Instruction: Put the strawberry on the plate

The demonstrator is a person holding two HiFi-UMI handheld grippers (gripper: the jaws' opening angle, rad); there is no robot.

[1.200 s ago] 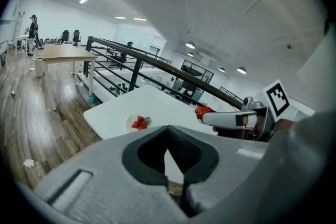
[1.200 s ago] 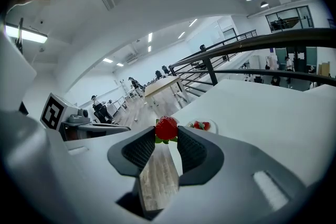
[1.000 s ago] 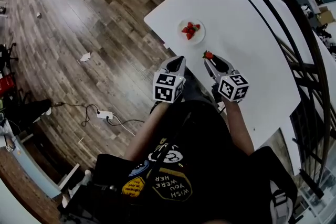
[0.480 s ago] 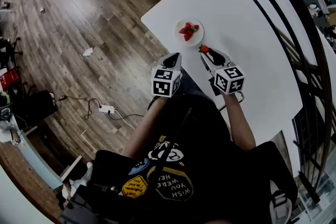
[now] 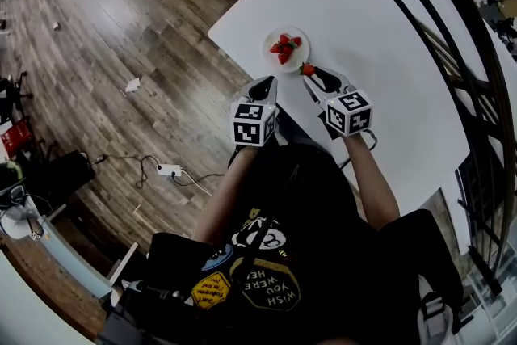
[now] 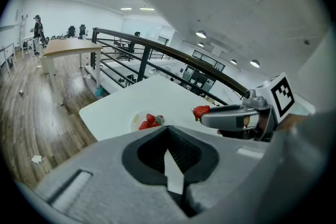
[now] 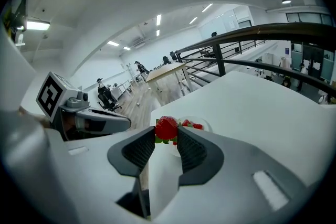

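Note:
A white plate (image 5: 300, 60) holding several strawberries (image 5: 284, 47) sits near the front-left edge of the white table (image 5: 380, 52). My right gripper (image 5: 310, 73) is shut on a red strawberry (image 5: 307, 69), held in the air just beside the plate's near-right rim. In the right gripper view the strawberry (image 7: 166, 127) is pinched between the pad tips, with the plate (image 7: 202, 124) right behind it. My left gripper (image 5: 270, 82) hovers at the table edge, shut and holding nothing. The left gripper view shows the plate (image 6: 137, 120) and the held strawberry (image 6: 201, 112).
The table's edge runs just left of the plate, and beyond it is wood floor (image 5: 121, 28) with a cable and power strip (image 5: 168, 170). A dark railing (image 5: 452, 52) runs along the table's far right side. The person's body fills the lower middle.
My right gripper has carried the strawberry forward and left, closer to the plate's rim. The left gripper has stayed beside it, still shut.

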